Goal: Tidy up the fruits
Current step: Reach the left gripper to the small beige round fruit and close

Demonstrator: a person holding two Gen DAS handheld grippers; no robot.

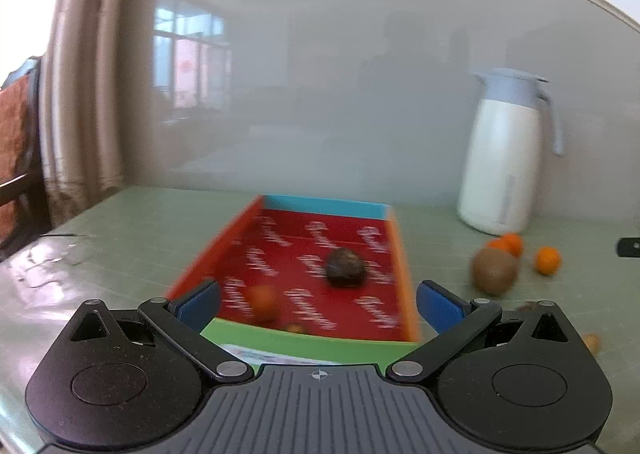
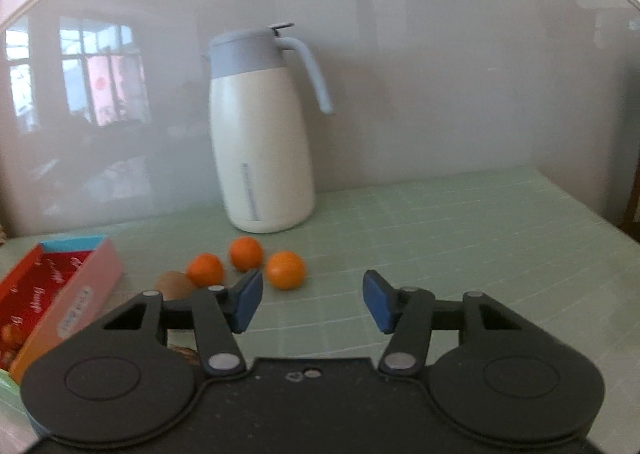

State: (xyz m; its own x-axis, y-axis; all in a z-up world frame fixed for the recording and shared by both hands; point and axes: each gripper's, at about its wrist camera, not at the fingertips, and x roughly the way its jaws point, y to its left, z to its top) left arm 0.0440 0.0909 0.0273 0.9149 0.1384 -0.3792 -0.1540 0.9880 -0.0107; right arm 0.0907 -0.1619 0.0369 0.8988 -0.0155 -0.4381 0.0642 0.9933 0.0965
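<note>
Red-lined, the box [image 1: 320, 254] sits on the green table [image 1: 132, 230] with a dark fruit [image 1: 345, 267] and an orange [image 1: 262, 302] inside; the left tongs [image 1: 320, 302] hang over its near end, blue tips wide apart and empty. Beside the box lie a kiwi [image 2: 173, 283] and three oranges [image 2: 245, 253] before a white jug [image 2: 262, 134]; the right tongs [image 2: 313, 300] are apart, gripping nothing

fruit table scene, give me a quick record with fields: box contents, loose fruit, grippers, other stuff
box: red-lined box, open, on green table
in box: dark round fruit; orange fruit near the front; blurred
loose fruit: three small oranges and a kiwi in front of the jug
left gripper: open, empty, over the box's near end
right gripper: open, empty, near the oranges
other: white jug with grey lid
</note>
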